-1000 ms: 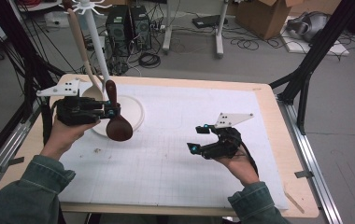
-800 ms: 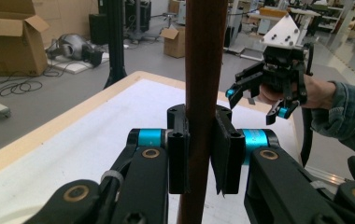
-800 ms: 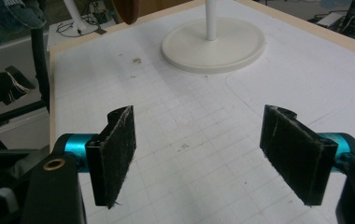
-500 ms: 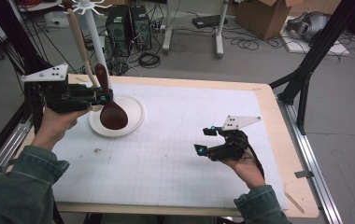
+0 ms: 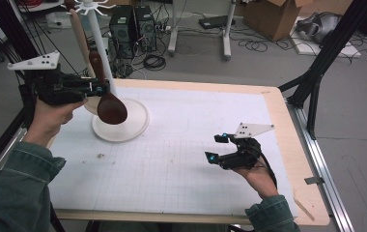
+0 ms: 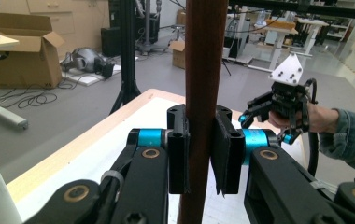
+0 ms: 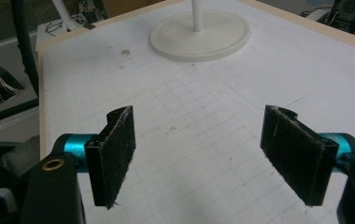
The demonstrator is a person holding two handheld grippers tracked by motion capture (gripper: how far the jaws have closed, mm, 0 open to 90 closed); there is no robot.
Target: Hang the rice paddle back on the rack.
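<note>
A dark brown wooden spoon (image 5: 110, 107) hung upright, bowl down, above the white stand's round base (image 5: 132, 126), its handle clamped in the left claw (image 5: 102, 88).

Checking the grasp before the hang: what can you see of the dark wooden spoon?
The dark wooden spoon looks like reddish-brown wood, with an oval bowl and a long round handle. It hangs near-upright, bowl down, above the white stand base and clear of it, handle rising beside the stand's post. The left gripper is shut on the handle, a pad on either side. Nothing else touches it.
</note>
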